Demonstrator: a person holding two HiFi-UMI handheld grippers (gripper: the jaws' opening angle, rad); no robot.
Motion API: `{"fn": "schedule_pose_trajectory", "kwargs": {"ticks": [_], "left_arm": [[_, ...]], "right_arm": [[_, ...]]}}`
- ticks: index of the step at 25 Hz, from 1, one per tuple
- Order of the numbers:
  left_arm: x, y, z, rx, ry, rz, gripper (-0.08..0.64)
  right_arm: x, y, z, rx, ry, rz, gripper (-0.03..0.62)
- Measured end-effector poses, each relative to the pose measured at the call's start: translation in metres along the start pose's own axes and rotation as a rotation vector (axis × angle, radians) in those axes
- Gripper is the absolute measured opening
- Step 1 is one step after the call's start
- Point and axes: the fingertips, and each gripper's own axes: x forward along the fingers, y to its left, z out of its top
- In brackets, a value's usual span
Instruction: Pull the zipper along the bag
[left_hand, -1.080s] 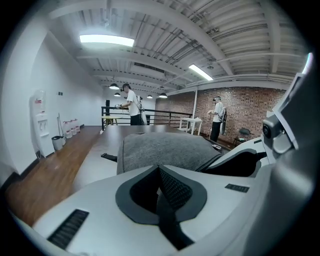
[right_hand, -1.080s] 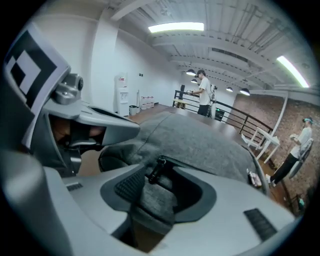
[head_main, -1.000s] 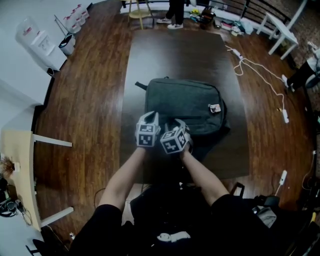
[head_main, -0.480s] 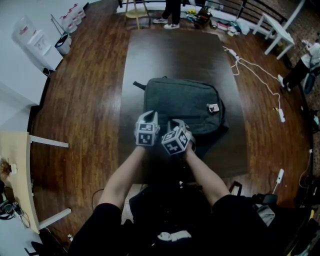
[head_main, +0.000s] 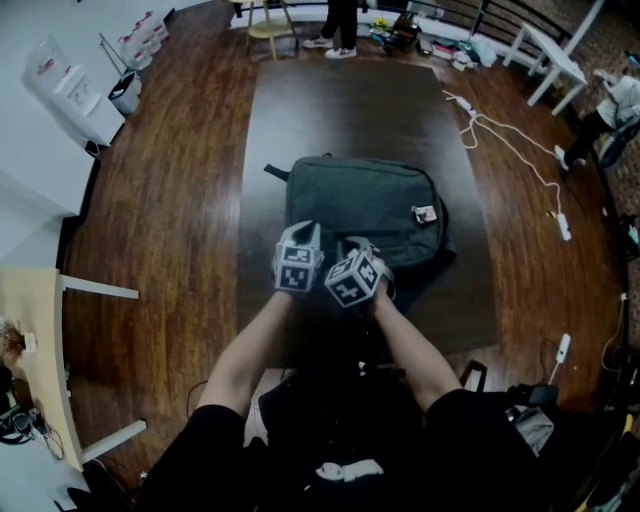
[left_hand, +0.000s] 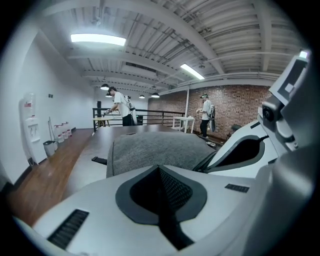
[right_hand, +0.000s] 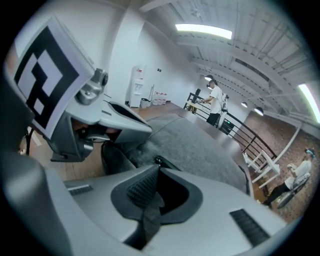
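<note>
A dark grey backpack (head_main: 365, 205) lies flat on a dark table (head_main: 340, 100). Both grippers sit side by side at its near edge. My left gripper (head_main: 300, 238) is shut, and its jaws pinch the bag's fabric at the near left corner. In the left gripper view the pads (left_hand: 172, 187) meet in front of the grey bag (left_hand: 150, 150). My right gripper (head_main: 352, 250) is shut on the zipper pull (right_hand: 157, 161), whose dark tab runs down between the pads. In the right gripper view the bag (right_hand: 200, 145) stretches away ahead, with the left gripper (right_hand: 142, 127) close on the left.
A small tag (head_main: 428, 213) sits on the bag's right side. White cables (head_main: 510, 130) trail on the wooden floor to the right. A water dispenser (head_main: 70, 85) stands at the far left and a stool (head_main: 275, 25) beyond the table. People stand in the far background.
Both grippers stay at the bag's near edge. The right one has edged slightly to the right. The bag has not visibly moved.
</note>
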Motion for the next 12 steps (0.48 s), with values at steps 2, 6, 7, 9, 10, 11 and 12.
{"fn": "schedule_pose_trajectory", "kwargs": {"ticks": [2, 6, 7, 9, 10, 11, 12], "left_arm": [[0.002, -0.001, -0.001, 0.007, 0.007, 0.002, 0.003], [0.003, -0.002, -0.001, 0.003, 0.016, 0.007, 0.003], [0.004, -0.003, -0.002, 0.013, 0.022, 0.006, 0.003], [0.005, -0.005, -0.004, 0.026, 0.030, 0.003, 0.003], [0.005, -0.006, -0.005, 0.030, 0.034, 0.001, 0.003], [0.005, -0.006, -0.006, 0.034, 0.037, 0.000, 0.003], [0.005, -0.006, -0.006, 0.037, 0.038, 0.000, 0.003]], "right_arm": [[-0.005, -0.002, 0.004, 0.010, -0.011, 0.014, 0.018], [-0.009, -0.005, 0.001, 0.008, -0.013, 0.040, 0.018], [-0.010, -0.007, 0.000, 0.008, -0.014, 0.044, 0.018], [-0.011, -0.009, -0.003, 0.012, -0.013, 0.053, 0.018], [-0.012, -0.009, -0.005, 0.014, -0.011, 0.058, 0.018], [-0.013, -0.010, -0.004, 0.015, -0.009, 0.064, 0.018], [-0.015, -0.010, -0.003, 0.019, -0.010, 0.072, 0.018]]}}
